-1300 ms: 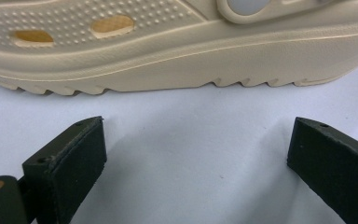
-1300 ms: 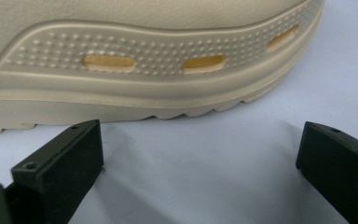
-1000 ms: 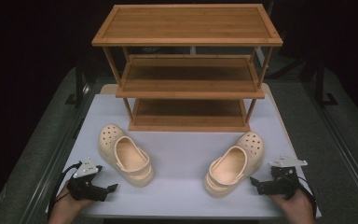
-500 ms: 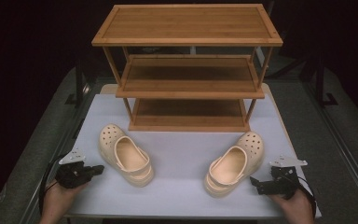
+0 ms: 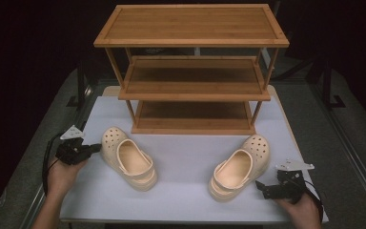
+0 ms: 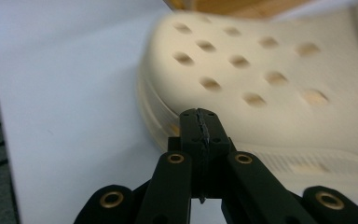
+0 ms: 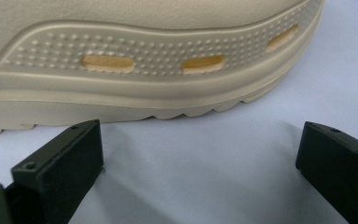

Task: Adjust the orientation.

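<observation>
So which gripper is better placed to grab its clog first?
Probably right: the right gripper has its jaws open, facing the right clog's side. The left gripper sits at the left clog's toe, jaws shut.

Two cream clogs (image 5: 128, 160) (image 5: 239, 168) with rows of holes lie on a pale lilac-white mat (image 5: 186, 191). The shelf rack (image 5: 191, 67) is honey-brown wood; both grippers (image 5: 91, 149) (image 5: 261, 187) are black.

Left gripper (image 5: 94, 147) held low at the left, fingers (image 6: 200, 126) pressed together; right gripper (image 5: 259, 185) held low at the right, fingers (image 7: 70, 158) spread wide apart.
</observation>
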A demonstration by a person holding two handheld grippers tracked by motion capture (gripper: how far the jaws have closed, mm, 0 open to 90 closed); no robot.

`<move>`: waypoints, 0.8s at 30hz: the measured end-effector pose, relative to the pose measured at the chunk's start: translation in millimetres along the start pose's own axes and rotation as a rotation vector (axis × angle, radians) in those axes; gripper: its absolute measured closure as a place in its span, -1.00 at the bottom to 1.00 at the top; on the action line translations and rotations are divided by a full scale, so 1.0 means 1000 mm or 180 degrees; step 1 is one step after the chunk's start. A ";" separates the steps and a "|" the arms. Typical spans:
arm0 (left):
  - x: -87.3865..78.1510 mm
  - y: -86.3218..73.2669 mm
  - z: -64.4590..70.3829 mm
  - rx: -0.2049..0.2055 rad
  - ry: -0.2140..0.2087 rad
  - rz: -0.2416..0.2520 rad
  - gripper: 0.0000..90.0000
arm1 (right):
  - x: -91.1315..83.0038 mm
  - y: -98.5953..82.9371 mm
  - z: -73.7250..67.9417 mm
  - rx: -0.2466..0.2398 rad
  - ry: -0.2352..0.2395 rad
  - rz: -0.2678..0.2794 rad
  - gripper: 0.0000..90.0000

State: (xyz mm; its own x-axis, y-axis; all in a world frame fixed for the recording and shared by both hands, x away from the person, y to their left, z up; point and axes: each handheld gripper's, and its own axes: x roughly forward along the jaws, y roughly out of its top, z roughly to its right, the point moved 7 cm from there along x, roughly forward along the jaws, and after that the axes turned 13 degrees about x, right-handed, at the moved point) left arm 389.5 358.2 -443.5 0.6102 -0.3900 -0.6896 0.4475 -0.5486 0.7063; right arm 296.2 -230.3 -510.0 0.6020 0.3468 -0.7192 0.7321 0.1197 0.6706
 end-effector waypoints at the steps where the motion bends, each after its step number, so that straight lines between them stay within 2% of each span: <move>1: 0.002 0.002 -0.005 -0.0008 0.0035 -0.0008 1.00 | 0.000 0.000 0.000 -0.0001 0.0000 0.0000 -1.00; 2: 0.007 0.007 -0.015 -0.0042 0.0073 0.0020 1.00 | 0.000 0.000 0.000 0.0000 0.0000 0.0000 -1.00; 3: 0.007 0.007 -0.015 -0.0042 0.0073 0.0020 1.00 | 0.000 0.000 0.000 0.0000 0.0000 0.0000 -1.00; 4: 0.010 0.009 -0.020 -0.0028 0.0093 -0.0007 1.00 | 0.000 0.000 0.000 0.0000 0.0000 0.0000 -1.00; 5: 0.016 0.012 -0.028 -0.0079 0.0116 0.0028 1.00 | 0.000 0.000 0.000 0.0000 0.0000 0.0000 -1.00; 6: 0.016 0.012 -0.028 -0.0079 0.0116 0.0028 1.00 | 0.000 0.000 0.000 0.0000 0.0000 0.0000 -1.00; 7: 0.023 0.014 -0.035 -0.0074 0.0141 -0.0058 1.00 | 0.000 0.000 0.000 0.0002 0.0002 0.0000 -1.00; 10: 0.030 0.017 -0.040 -0.0108 0.0140 -0.0023 1.00 | 0.000 0.000 0.000 0.0002 0.0001 0.0001 -1.00; 11: 0.036 0.019 -0.043 -0.0098 0.0134 -0.0065 1.00 | 0.000 0.000 0.000 0.0003 0.0002 0.0001 -1.00; 15: 0.044 0.023 -0.044 -0.0088 0.0113 -0.0065 1.00 | 0.000 0.000 0.000 0.0003 0.0003 0.0000 -1.00; 17: 0.051 0.023 -0.042 -0.0099 0.0053 -0.0083 1.00 | 0.000 0.000 0.000 0.0005 0.0004 0.0003 -0.99; 22: 0.051 0.023 -0.039 -0.0133 0.0065 -0.0062 1.00 | 0.000 0.000 0.000 0.0003 0.0004 0.0004 -1.00; 23: 0.051 0.024 -0.038 -0.0110 0.0050 -0.0068 1.00 | 0.000 0.000 0.000 0.0004 0.0003 0.0003 -0.99; 24: 0.052 0.026 -0.033 -0.0094 -0.0023 -0.0046 1.00 | 0.000 0.000 0.000 0.0004 0.0002 0.0000 -1.00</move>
State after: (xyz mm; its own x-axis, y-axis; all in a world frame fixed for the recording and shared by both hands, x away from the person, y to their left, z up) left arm 454.5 348.7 -455.8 0.5988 -0.3875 -0.7009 0.4755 -0.5321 0.7005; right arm 296.2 -230.4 -510.0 0.6019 0.3474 -0.7191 0.7325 0.1186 0.6704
